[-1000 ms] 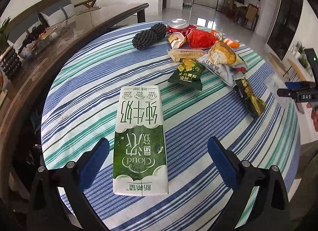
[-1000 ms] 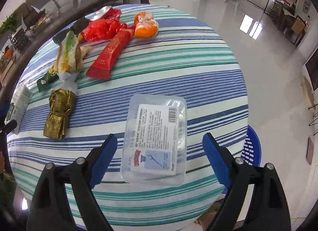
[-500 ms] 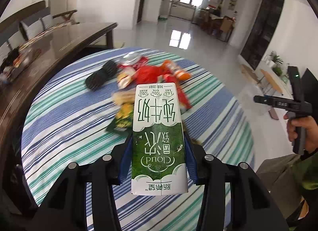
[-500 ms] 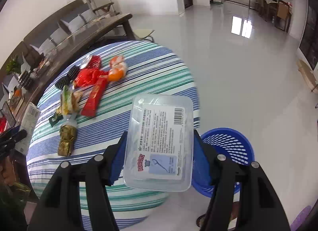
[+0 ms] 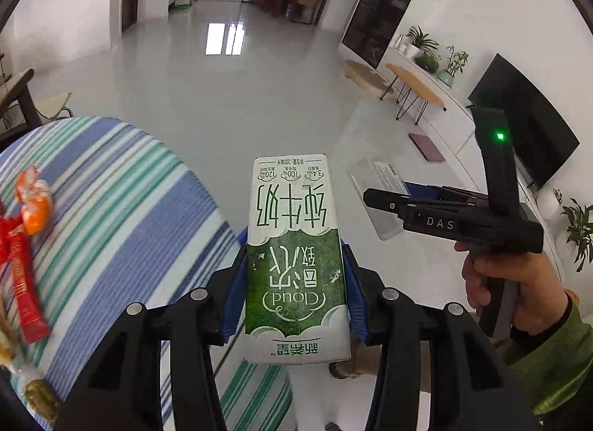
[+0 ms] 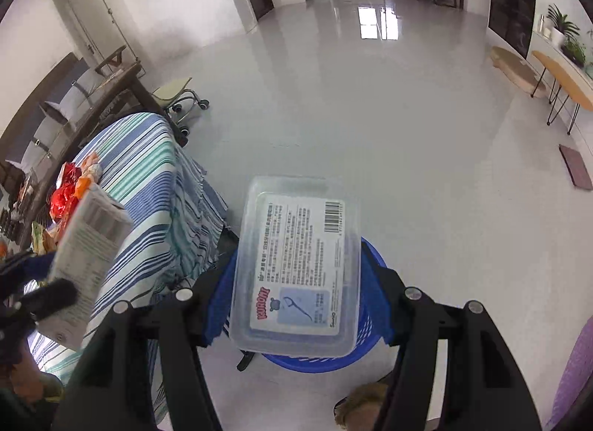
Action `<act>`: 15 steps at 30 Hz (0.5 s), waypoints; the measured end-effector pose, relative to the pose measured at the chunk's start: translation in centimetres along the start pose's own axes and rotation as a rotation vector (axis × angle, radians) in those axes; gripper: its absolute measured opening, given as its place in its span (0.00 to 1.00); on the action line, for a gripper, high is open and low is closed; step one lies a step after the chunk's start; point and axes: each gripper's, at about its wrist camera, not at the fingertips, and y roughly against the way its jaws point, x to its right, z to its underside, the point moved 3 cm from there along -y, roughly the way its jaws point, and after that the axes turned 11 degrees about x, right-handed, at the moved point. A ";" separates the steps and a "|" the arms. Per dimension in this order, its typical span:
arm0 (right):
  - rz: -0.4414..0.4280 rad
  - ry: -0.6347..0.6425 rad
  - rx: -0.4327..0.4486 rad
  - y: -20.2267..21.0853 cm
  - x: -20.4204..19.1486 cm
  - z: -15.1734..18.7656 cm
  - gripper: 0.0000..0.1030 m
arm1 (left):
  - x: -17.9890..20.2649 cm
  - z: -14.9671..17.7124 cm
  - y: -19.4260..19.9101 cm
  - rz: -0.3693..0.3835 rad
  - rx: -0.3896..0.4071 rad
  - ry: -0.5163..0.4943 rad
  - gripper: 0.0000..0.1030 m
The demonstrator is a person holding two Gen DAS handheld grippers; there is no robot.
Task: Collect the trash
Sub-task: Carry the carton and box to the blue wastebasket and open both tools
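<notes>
My left gripper (image 5: 294,282) is shut on a green and white milk carton (image 5: 296,256) and holds it in the air past the table edge. My right gripper (image 6: 296,282) is shut on a clear plastic box (image 6: 296,264) with a label, held right above a blue mesh trash basket (image 6: 367,342) on the floor. The right gripper also shows in the left wrist view (image 5: 385,201), and the carton shows in the right wrist view (image 6: 85,256).
A round table with a striped cloth (image 5: 111,230) is at the left; wrappers lie on it, among them a red one (image 5: 26,282) and an orange one (image 5: 35,204). Grey floor lies ahead. A low wooden table (image 5: 415,89) and a TV (image 5: 519,123) stand at the right.
Both grippers closed on their items, lifted them off the table and swung right, away from the table. The clear box is now over the blue basket.
</notes>
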 end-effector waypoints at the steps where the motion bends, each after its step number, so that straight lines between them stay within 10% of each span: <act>1: -0.001 -0.015 -0.006 -0.5 0.7 0.1 0.59 | 0.4 0.1 -1.7 0.001 -0.016 -0.001 0.46; 10: -0.037 -0.146 -0.048 -4.4 4.6 0.7 0.60 | 1.8 0.8 -8.8 -0.009 -0.080 -0.031 0.48; 15: -0.064 -0.254 0.010 -3.6 6.5 -0.1 0.71 | 1.9 -0.1 -8.2 -0.013 -0.021 -0.022 0.83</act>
